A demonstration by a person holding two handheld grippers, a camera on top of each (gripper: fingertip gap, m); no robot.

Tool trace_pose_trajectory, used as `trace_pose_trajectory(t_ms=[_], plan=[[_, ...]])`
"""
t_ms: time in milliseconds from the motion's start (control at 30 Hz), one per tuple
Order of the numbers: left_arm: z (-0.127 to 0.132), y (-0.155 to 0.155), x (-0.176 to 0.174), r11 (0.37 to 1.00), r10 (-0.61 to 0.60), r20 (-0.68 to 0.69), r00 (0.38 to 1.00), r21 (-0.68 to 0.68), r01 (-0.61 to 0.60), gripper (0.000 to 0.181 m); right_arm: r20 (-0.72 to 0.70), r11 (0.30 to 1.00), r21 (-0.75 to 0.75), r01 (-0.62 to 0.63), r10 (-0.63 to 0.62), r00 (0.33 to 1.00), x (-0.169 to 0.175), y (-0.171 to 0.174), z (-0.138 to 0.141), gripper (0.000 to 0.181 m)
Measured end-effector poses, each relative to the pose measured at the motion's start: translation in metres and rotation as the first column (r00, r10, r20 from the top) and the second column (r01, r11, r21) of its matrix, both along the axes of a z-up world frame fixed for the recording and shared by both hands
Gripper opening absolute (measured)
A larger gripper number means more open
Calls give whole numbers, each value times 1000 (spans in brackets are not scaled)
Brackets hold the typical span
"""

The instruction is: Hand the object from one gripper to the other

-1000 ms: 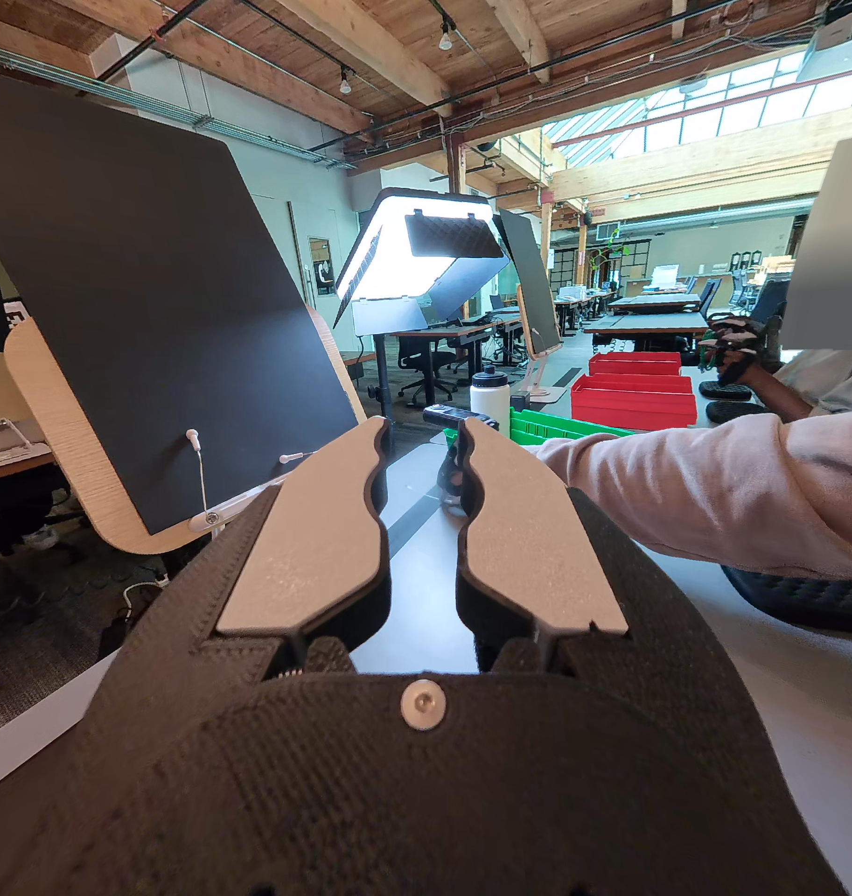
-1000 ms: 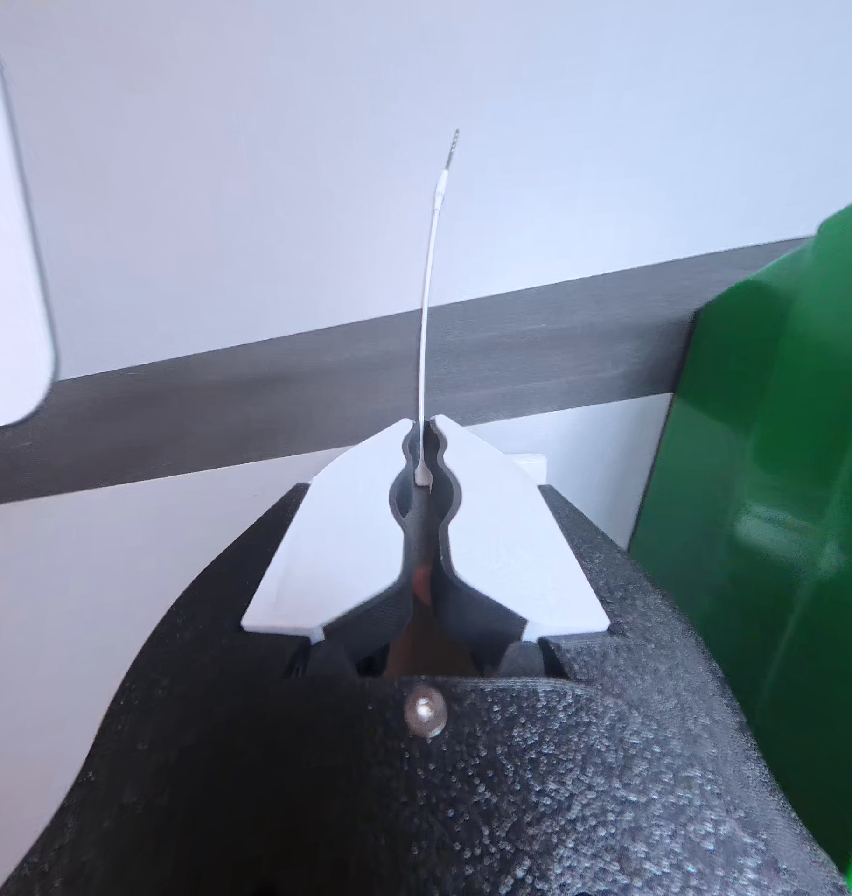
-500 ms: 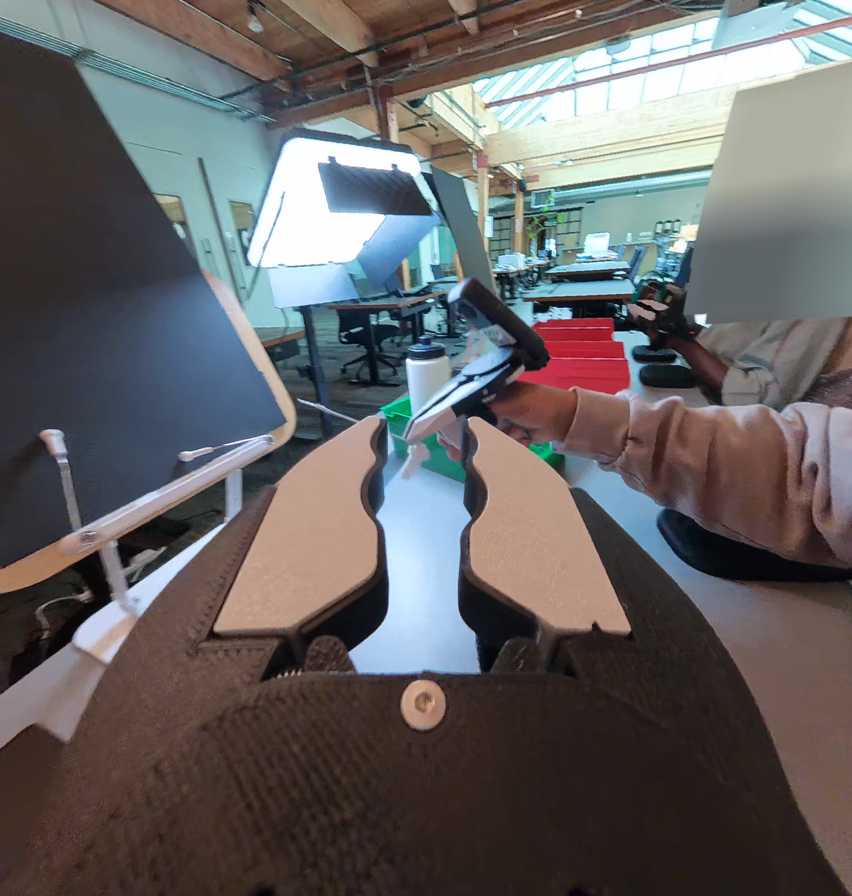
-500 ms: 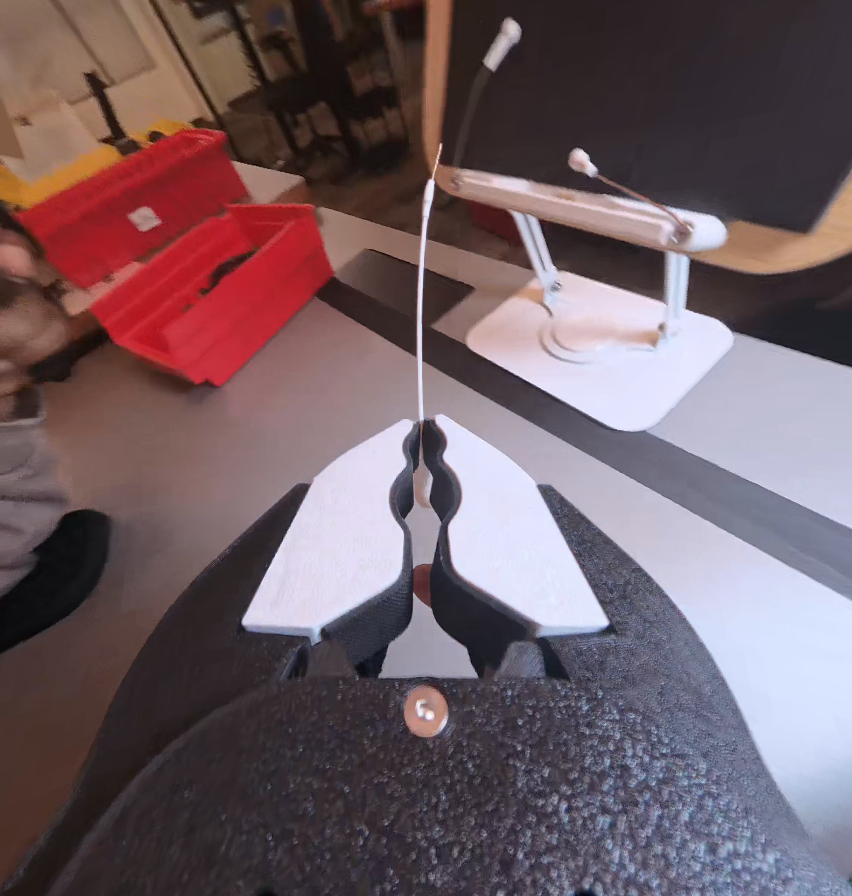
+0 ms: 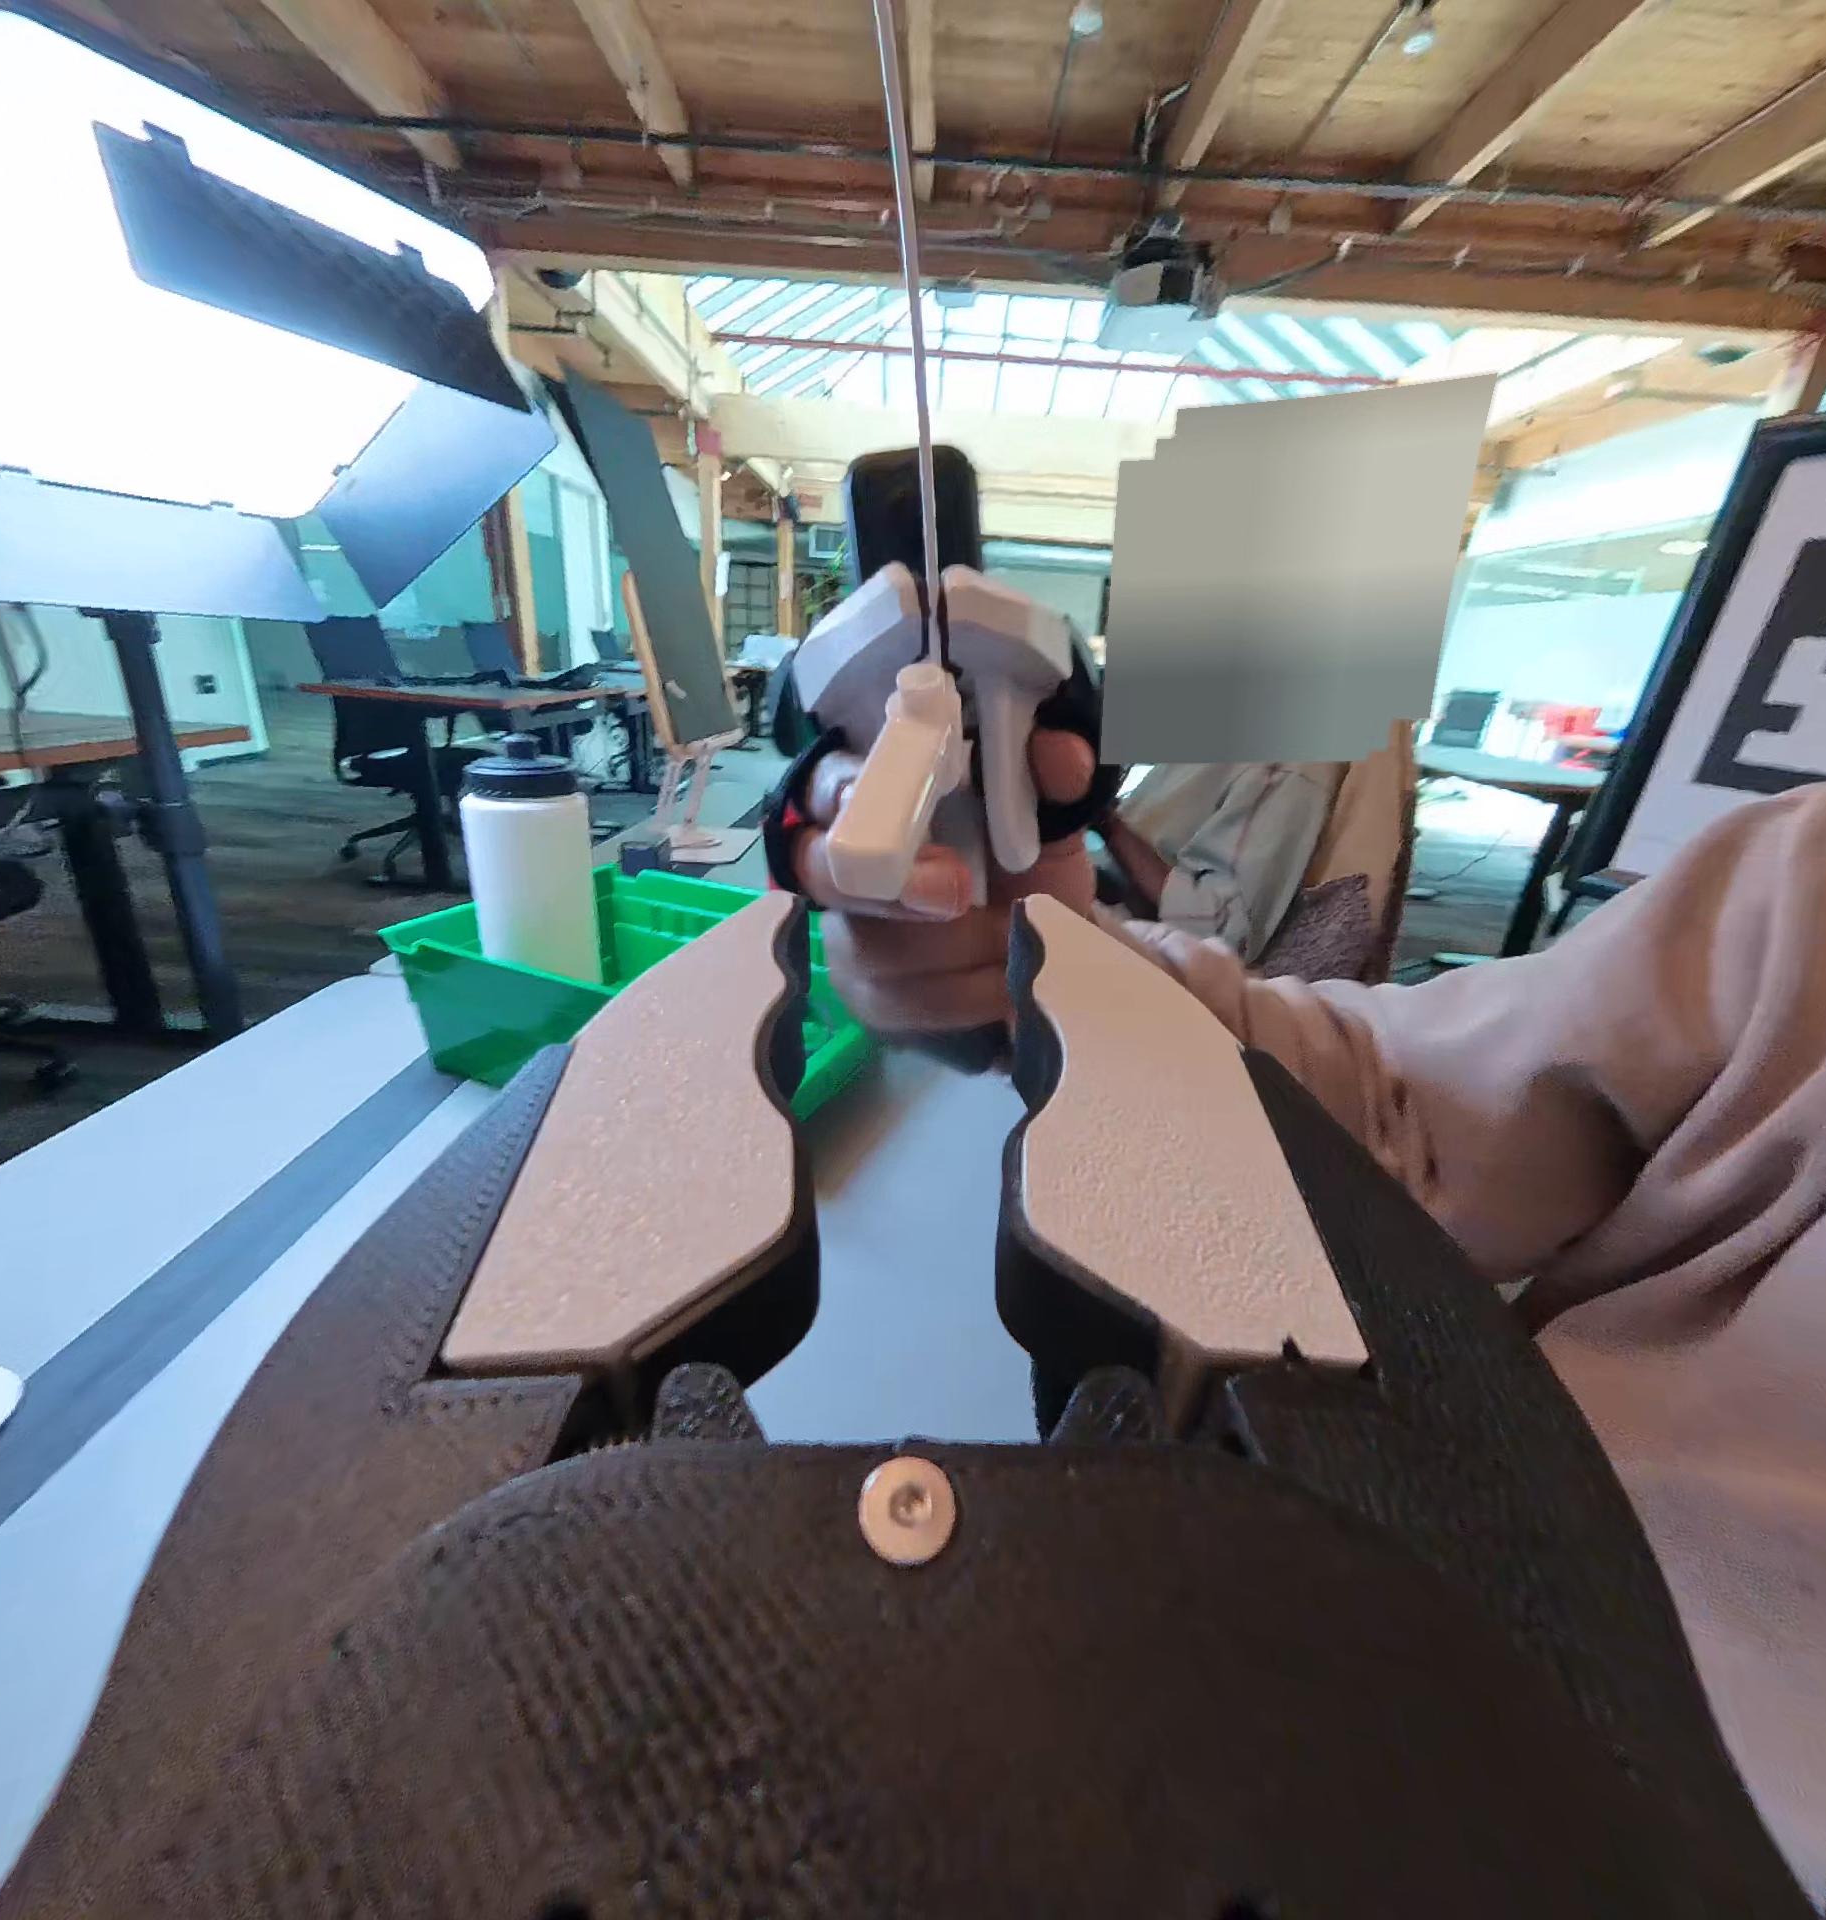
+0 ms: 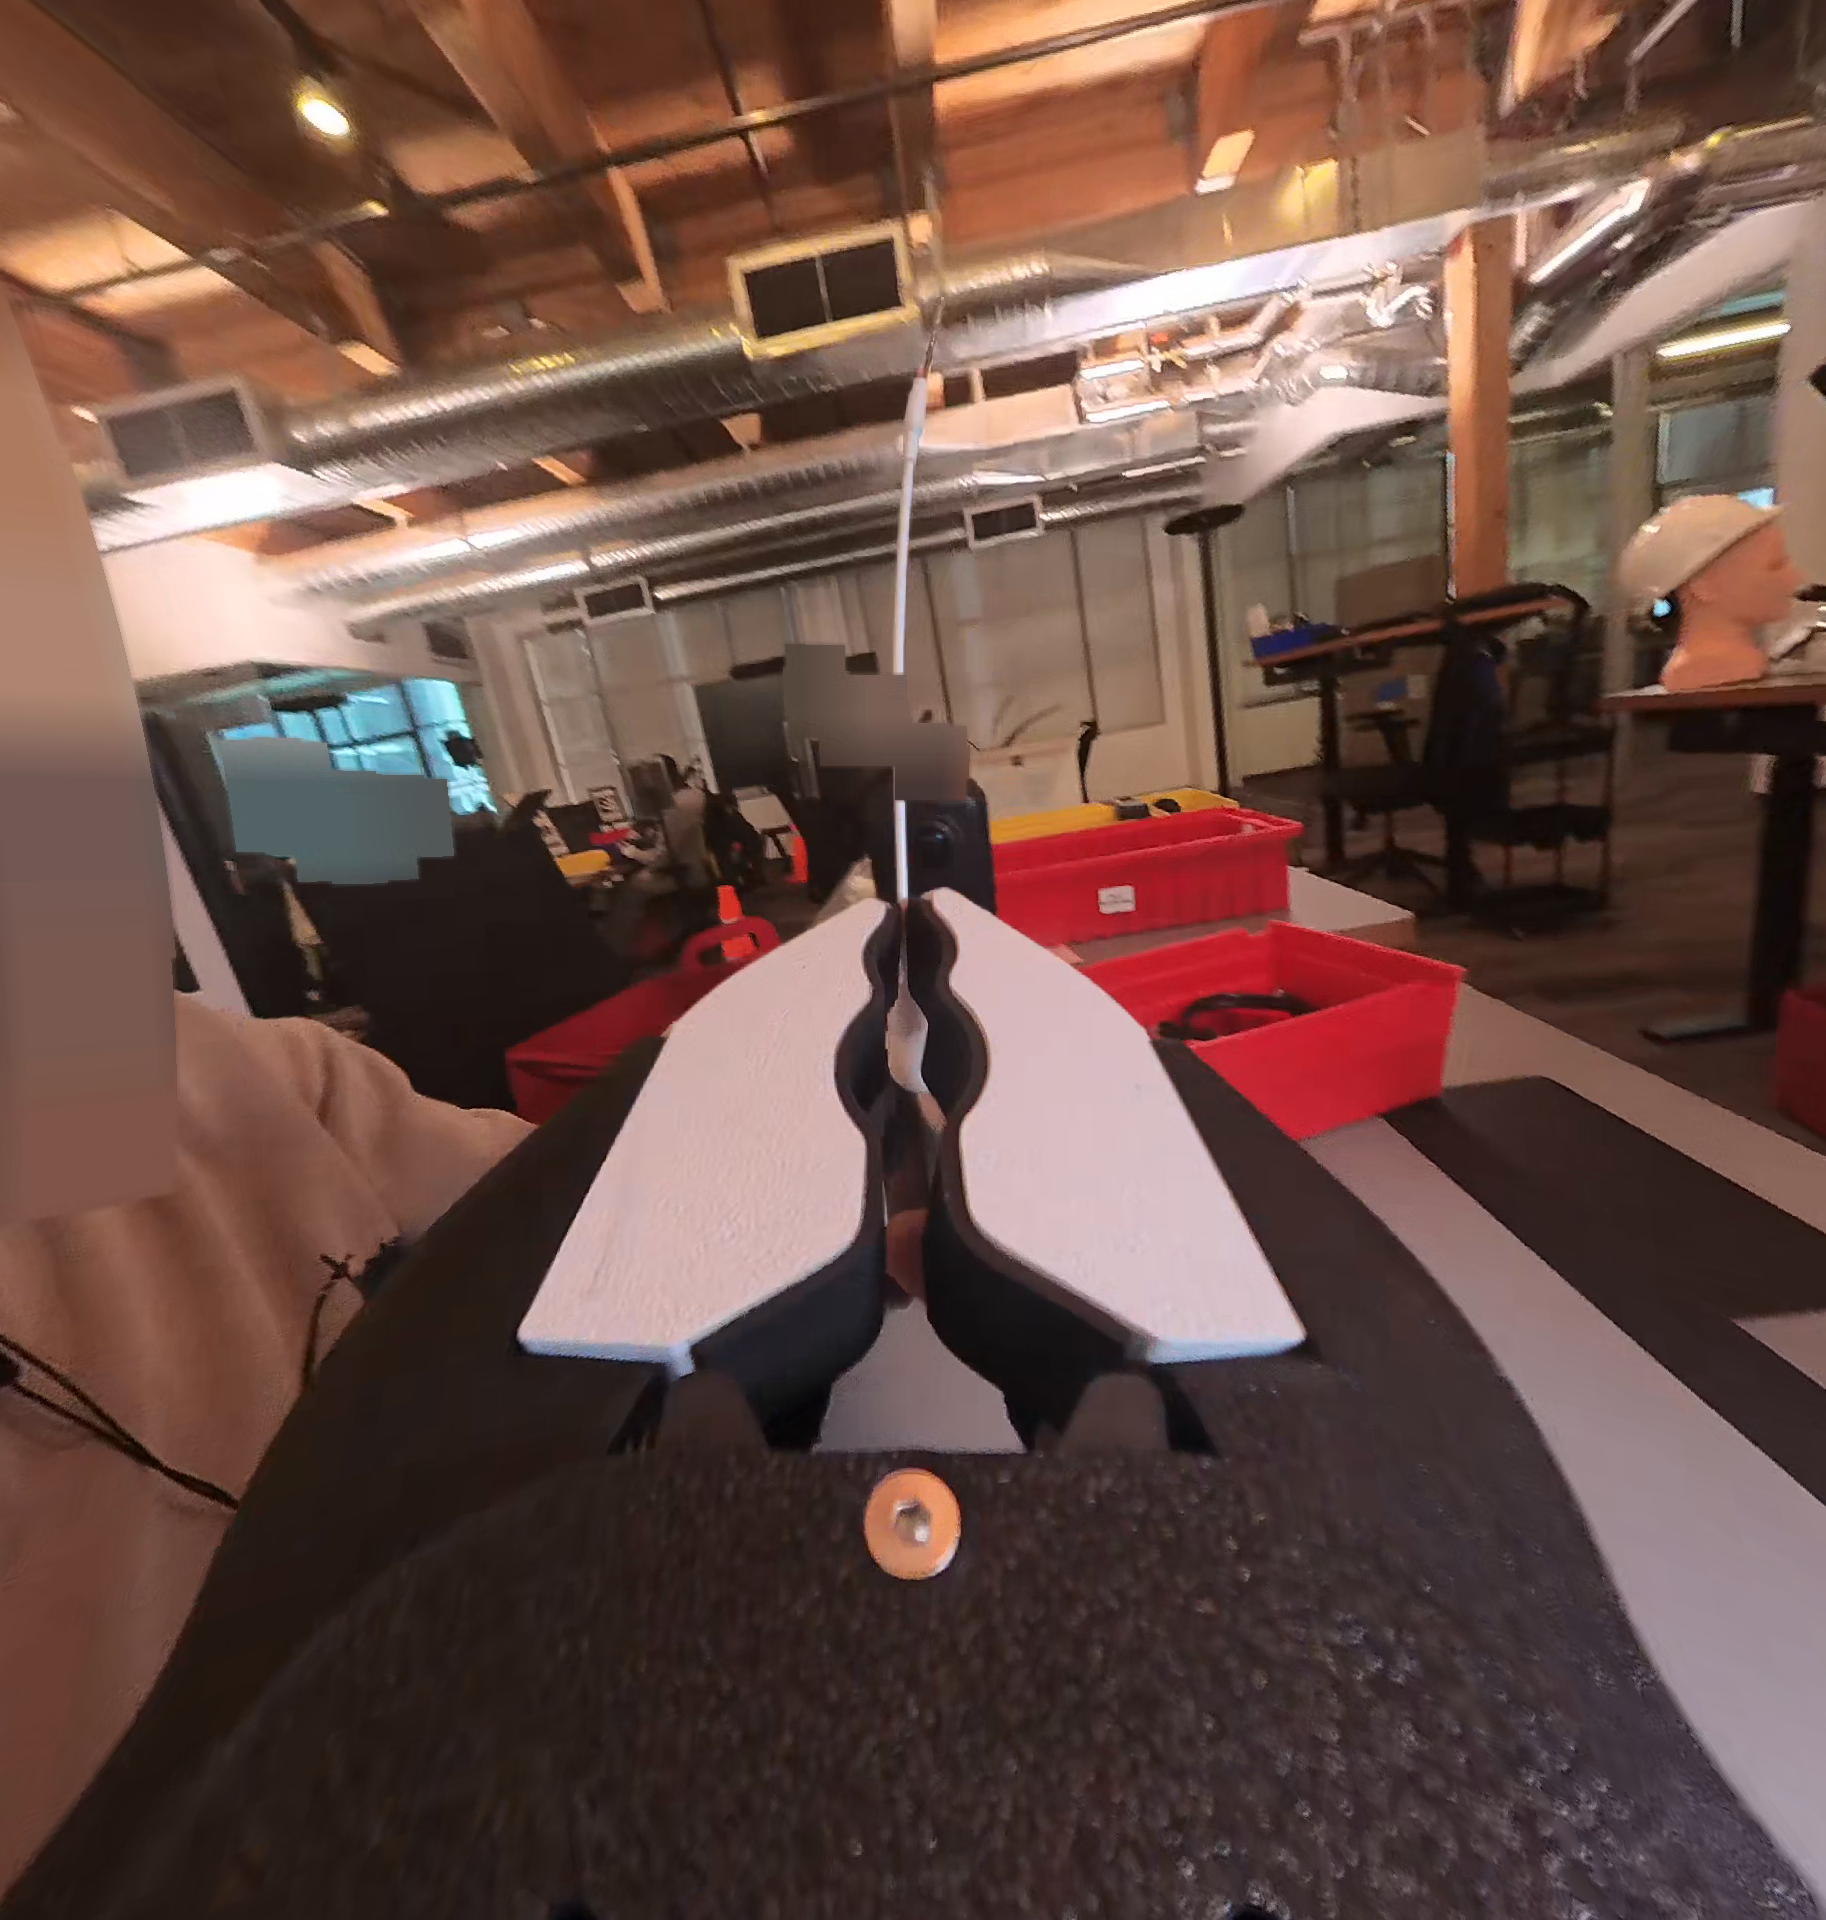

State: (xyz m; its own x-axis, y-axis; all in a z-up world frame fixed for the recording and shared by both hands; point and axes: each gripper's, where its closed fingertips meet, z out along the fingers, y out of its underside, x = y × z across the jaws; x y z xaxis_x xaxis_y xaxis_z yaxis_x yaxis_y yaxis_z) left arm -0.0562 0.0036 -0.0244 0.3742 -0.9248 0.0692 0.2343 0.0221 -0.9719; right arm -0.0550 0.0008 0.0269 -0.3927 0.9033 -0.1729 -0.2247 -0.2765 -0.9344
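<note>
Nearest, left claw point(image 5: 907, 940) raised level above the grey table point(image 5: 161, 1174), fingers spread wide with nothing between them, aimed at the other tool. Just beyond, right claw point(image 5: 933, 613) gripped by a bare hand point(image 5: 919, 935) at the end of a pale sleeve point(image 5: 1511, 1060), tipped upward and clamped tight on the thin white cable point(image 6: 901, 727), its blocky white plug point(image 5: 888, 800) hanging out below toward the left fingertips, its wire rising straight toward the ceiling. Farther back, green bin point(image 5: 473, 987) with white bottle point(image 5: 530, 852).
</note>
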Motion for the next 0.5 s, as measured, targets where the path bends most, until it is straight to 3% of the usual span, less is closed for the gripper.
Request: trace_pose_trajectory(t_ms=[133, 267, 400, 500], plan=[[11, -7, 0, 998, -59, 104, 993, -19, 61, 27, -69, 993, -29, -114, 112, 991, 4, -8, -2, 1], [17, -14, 3, 997, -72, 104, 992, 12, 71, 12, -108, 990, -24, -140, 136, 985, 9, -8, -3, 1], [20, -16, -1, 999, -18, 33, 999, 47, 17, 12, -77, 995, 29, -101, 103, 992, 7, -10, -8, 1], [15, -10, -9, 991, 108, -135, 985, 97, -95, 12, -15, 994, 107, 29, -28, 999, 5, 2, -12, 2]])
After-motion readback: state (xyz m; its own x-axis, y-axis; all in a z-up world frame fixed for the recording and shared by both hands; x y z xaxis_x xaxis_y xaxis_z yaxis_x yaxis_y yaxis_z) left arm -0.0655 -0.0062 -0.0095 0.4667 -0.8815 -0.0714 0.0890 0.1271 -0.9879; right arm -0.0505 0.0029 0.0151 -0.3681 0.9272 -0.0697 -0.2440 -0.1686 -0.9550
